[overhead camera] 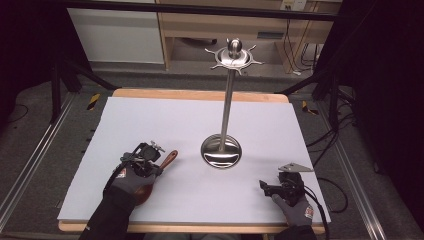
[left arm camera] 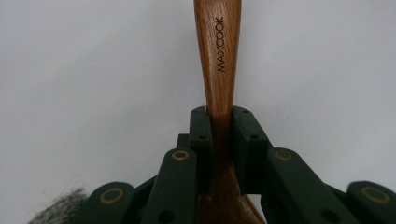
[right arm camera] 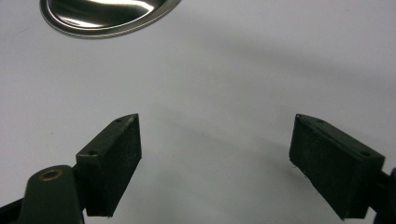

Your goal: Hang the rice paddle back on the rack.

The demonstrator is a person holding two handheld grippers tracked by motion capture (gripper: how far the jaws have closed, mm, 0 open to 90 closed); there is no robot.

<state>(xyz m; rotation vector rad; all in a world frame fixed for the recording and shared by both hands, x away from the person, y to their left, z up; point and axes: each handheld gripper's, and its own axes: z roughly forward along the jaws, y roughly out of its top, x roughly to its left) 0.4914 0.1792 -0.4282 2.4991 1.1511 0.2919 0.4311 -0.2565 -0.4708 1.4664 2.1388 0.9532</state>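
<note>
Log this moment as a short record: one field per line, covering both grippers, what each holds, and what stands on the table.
left gripper: shut on the wooden spoon, jaws clamped on its handle
spoon marking: MAXCOOK on the handle
right gripper: open, jaws wide apart, nothing between them
metal stand: upright, round base on the white table cover, hooks around its top
stand position: between the two grippers, farther from the person

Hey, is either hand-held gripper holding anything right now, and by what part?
The left hand-held gripper is shut on the wooden spoon, clamping the narrow part of its handle. The right hand-held gripper is open and holds nothing.
</note>
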